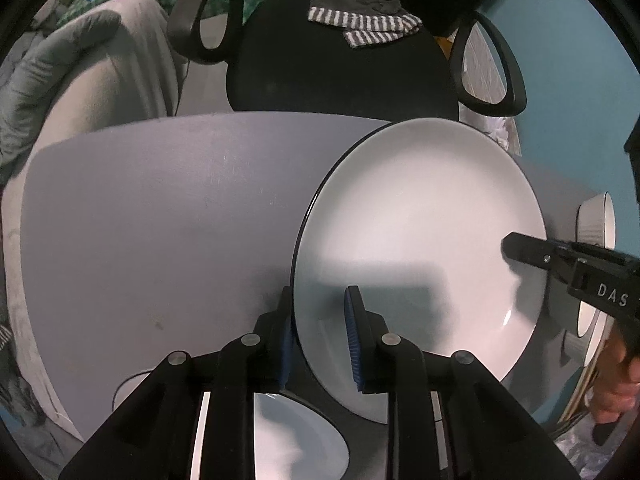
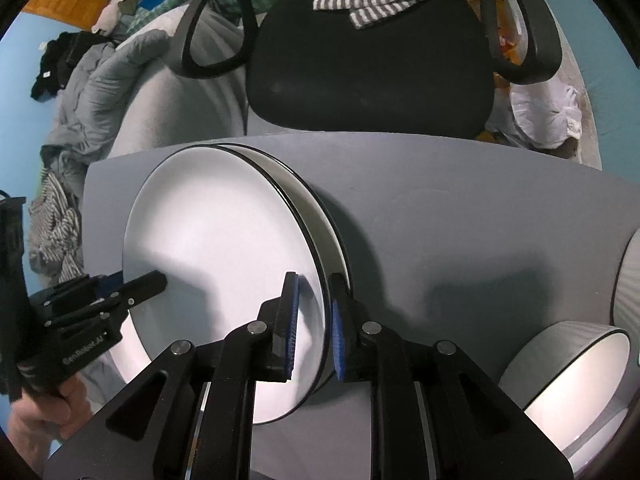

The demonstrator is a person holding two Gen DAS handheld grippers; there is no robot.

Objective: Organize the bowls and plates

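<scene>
"DAS" on right claw (image 1: pixel 508 246)

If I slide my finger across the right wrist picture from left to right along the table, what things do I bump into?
Left tongs → top white plate → right tongs straddling the rim of that plate → plate underneath, peeking out → bare grey table → white bowl.

Black office chair (image 2: pixel 368 68) behind grey table (image 2: pixel 480 216), blue walls (image 1: pixel 560 60).
</scene>
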